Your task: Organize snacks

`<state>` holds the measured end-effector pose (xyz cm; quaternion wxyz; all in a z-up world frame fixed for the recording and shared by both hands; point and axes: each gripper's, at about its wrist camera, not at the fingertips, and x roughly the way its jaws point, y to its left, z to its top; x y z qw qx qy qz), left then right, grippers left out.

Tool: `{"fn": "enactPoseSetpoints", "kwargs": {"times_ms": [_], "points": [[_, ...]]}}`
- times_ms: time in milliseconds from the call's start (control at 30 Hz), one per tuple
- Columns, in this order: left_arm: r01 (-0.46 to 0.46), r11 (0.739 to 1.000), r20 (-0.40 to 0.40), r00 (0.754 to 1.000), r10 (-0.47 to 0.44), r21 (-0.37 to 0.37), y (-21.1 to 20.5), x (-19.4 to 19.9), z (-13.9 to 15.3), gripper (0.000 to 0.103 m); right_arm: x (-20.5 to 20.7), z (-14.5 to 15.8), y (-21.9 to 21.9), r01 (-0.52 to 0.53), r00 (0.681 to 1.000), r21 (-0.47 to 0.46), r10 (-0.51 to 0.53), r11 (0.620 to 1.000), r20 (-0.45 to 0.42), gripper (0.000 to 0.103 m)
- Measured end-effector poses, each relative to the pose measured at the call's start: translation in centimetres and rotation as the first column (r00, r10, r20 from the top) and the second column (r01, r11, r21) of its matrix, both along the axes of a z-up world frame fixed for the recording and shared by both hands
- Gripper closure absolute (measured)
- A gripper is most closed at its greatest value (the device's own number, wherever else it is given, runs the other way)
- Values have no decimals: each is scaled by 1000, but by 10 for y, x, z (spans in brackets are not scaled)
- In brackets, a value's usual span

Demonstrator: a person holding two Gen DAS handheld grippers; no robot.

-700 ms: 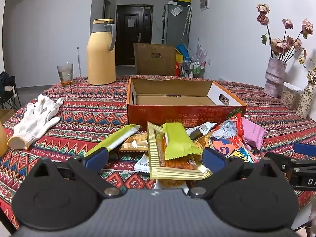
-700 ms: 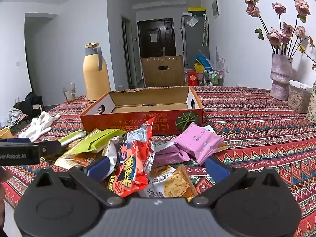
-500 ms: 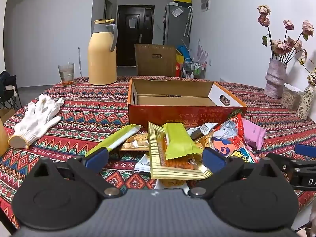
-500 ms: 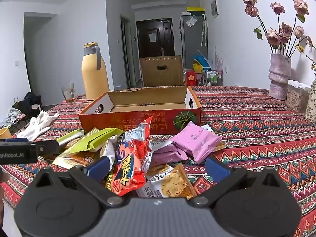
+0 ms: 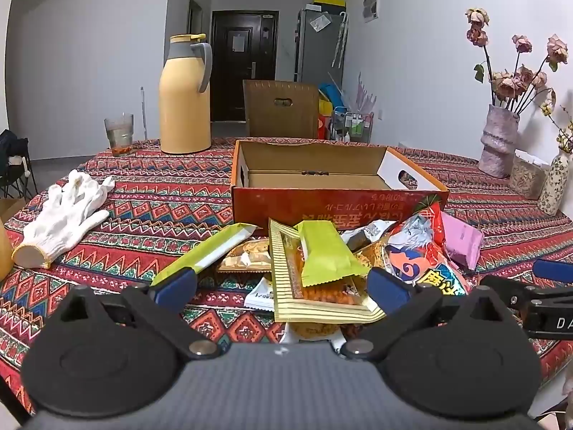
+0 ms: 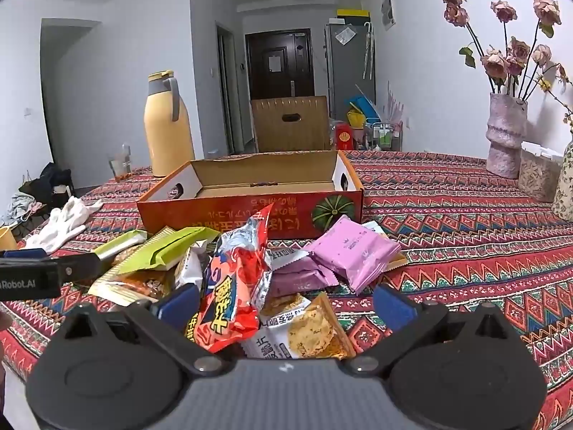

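Left hand-held gripper (image 5: 281, 285): I hold it spread wide, empty, near the pile's left side.
Green bar wrapper (image 5: 324, 252): light, slick; lies atop the gold striped packet (image 5: 286, 286); I'd pinch its crimped end.
Red chip bag (image 6: 232, 286): puffy, crushable; take the top seam.
Right hand-held gripper (image 6: 284, 304): spread apart, empty.
Cardboard box (image 6: 250, 211): just behind the pile, nothing inside.

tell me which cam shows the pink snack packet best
The right wrist view: the pink snack packet lies whole and unobstructed just past the open right gripper. In the left wrist view only part of it shows, tucked behind the red snack bag.
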<state>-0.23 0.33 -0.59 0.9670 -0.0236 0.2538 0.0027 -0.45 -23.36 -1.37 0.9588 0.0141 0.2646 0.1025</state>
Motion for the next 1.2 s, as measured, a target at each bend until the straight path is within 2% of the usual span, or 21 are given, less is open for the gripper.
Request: {"fn": "enactPoseSetpoints", "kwargs": {"times_ms": [1200], "points": [[-3, 1000, -24, 1000, 2, -10, 0, 0, -9, 0, 2, -6, 1, -3, 1000, 10, 3, 1000, -14, 0]]}}
